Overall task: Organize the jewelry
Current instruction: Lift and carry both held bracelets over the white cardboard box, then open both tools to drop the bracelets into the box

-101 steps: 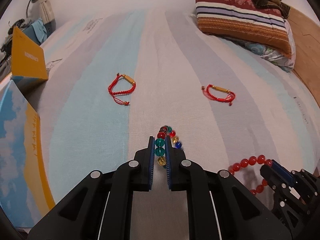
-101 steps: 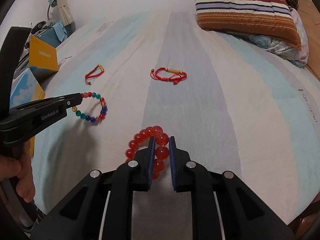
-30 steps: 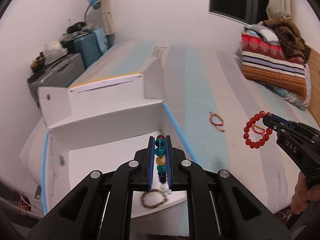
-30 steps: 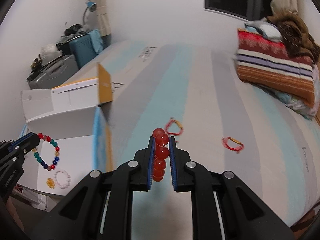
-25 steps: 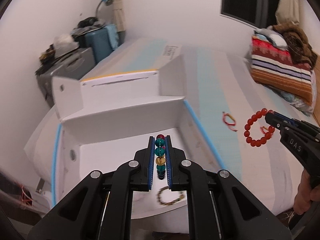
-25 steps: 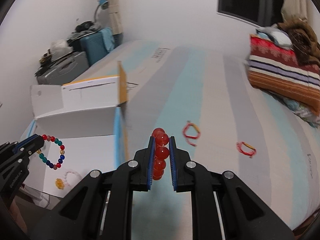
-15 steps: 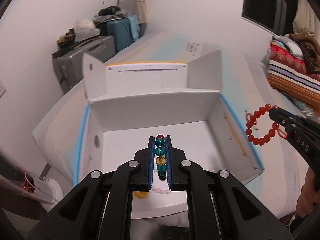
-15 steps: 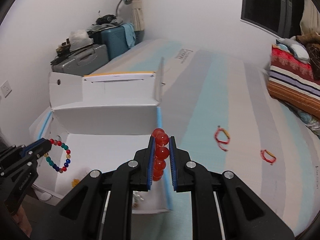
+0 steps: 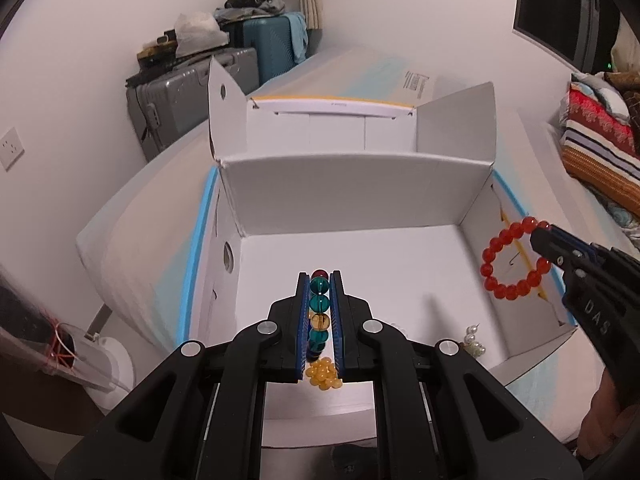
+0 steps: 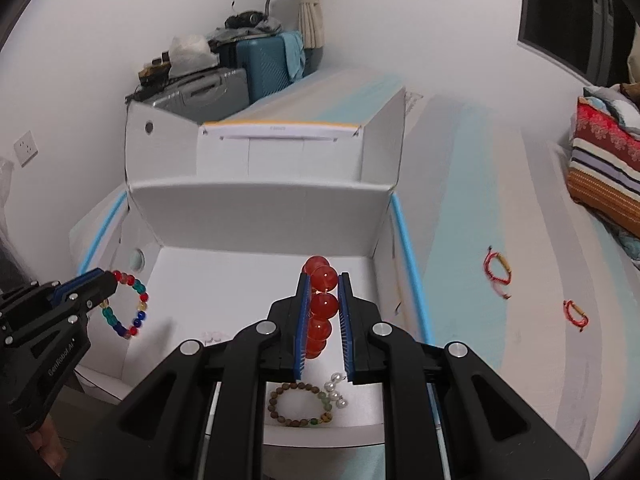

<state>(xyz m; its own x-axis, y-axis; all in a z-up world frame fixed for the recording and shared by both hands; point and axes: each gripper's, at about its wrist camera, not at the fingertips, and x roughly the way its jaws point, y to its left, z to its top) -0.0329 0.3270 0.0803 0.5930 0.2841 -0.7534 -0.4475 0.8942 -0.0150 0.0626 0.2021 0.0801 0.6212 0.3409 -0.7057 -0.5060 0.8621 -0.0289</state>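
My left gripper [image 9: 319, 286] is shut on a multicoloured bead bracelet [image 9: 319, 308] and holds it above the open white box [image 9: 360, 184]. It also shows in the right wrist view [image 10: 128, 304]. My right gripper [image 10: 322, 284] is shut on a red bead bracelet [image 10: 321, 308], held over the box's right side; it hangs in the left wrist view [image 9: 514, 258]. Inside the box lie a yellow bead piece [image 9: 324, 374], a brown bead bracelet [image 10: 300, 404] and pearl beads [image 10: 334, 390]. Two red cord bracelets [image 10: 498, 268] [image 10: 576, 312] lie on the bed.
The box [image 10: 260, 200] stands at the bed's left edge with its flaps raised. Suitcases [image 9: 192, 88] stand by the wall behind it. A striped pillow [image 10: 604, 176] lies at the far right of the striped bed sheet [image 10: 500, 200].
Both grippers have carried their bracelets from the bed to above the open box. The box has come closer and more central in both views.
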